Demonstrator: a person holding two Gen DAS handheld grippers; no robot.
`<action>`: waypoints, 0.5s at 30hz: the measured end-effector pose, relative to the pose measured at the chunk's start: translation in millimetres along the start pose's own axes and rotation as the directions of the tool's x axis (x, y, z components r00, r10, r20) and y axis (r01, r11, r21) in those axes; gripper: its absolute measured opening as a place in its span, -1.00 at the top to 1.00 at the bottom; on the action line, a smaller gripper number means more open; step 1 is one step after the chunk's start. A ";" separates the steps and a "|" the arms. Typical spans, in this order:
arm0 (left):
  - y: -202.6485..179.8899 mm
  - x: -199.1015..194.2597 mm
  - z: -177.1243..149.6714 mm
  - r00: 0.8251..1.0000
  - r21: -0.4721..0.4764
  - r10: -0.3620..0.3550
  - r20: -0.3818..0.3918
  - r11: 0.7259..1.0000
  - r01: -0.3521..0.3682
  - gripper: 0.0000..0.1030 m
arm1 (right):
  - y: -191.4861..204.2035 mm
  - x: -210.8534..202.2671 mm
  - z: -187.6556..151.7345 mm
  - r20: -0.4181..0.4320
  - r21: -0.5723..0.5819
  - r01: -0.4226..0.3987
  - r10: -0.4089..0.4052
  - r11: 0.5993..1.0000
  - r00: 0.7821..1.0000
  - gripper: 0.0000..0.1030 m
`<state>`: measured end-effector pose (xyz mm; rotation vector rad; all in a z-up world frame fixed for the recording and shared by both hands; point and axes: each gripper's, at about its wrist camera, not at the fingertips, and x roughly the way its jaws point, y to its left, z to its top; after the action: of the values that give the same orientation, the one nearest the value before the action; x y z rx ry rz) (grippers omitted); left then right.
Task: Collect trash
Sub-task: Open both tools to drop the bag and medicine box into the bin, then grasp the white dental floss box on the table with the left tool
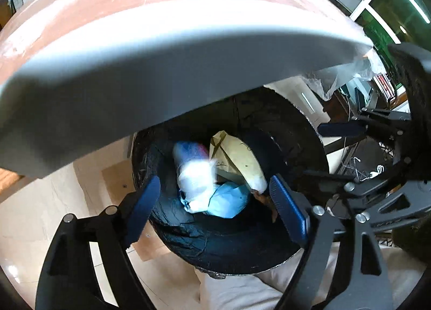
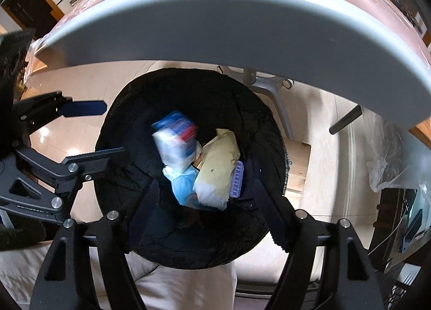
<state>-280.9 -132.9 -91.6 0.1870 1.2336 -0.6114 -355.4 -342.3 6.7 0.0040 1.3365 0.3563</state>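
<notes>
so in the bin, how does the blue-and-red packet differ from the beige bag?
The blue-and-red packet is motion-blurred; the beige bag is sharp, so it looks at rest. The packet is clear plastic with blue and red print; the bag is plain beige, paling to white at one end. The packet looks smaller than the long bag. Both are inside the black-lined bin, below both sets of open jaws.
</notes>
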 end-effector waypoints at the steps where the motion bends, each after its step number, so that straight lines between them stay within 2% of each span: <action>1: -2.0 0.8 -0.3 1.000 0.013 0.020 -0.012 1.000 -0.020 -0.64 | -0.9 -1.4 -0.4 0.001 0.005 -0.004 0.004 1.000 1.000 -0.45; 5: -9.0 -4.7 -6.1 0.996 0.057 0.084 -0.041 0.995 -0.082 -0.64 | -1.2 -15.7 -6.9 0.016 -0.011 0.016 -0.016 1.000 1.000 -0.45; 9: -9.9 -43.9 -11.4 0.999 0.044 0.042 0.011 0.998 -0.042 -0.64 | -2.0 -51.7 -15.7 0.062 -0.048 0.073 -0.070 0.996 0.996 -0.45; 11: -10.1 -82.6 -6.3 0.996 0.042 -0.004 0.090 0.999 0.000 -0.64 | 0.3 -79.3 -16.1 0.122 -0.067 0.069 -0.061 0.995 0.991 -0.47; 13: -7.5 -118.0 3.7 0.983 0.046 -0.025 0.183 0.999 0.017 -0.65 | 2.3 -110.5 -8.7 0.213 -0.085 0.077 -0.057 0.993 0.975 -0.74; 14: -5.0 -135.4 13.9 0.970 0.043 -0.027 0.240 0.999 0.017 -0.72 | 2.8 -119.0 -4.9 0.250 -0.086 0.090 -0.066 0.992 0.966 -0.81; 15: -2.2 -145.6 23.8 0.960 0.036 -0.018 0.279 0.999 0.008 -0.93 | 3.5 -129.6 4.1 0.303 -0.083 0.108 -0.078 0.991 0.950 -0.88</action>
<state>-290.8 -96.8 51.1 0.1166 0.9520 -0.6472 -376.6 -371.2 131.3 -0.0846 1.0136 0.3264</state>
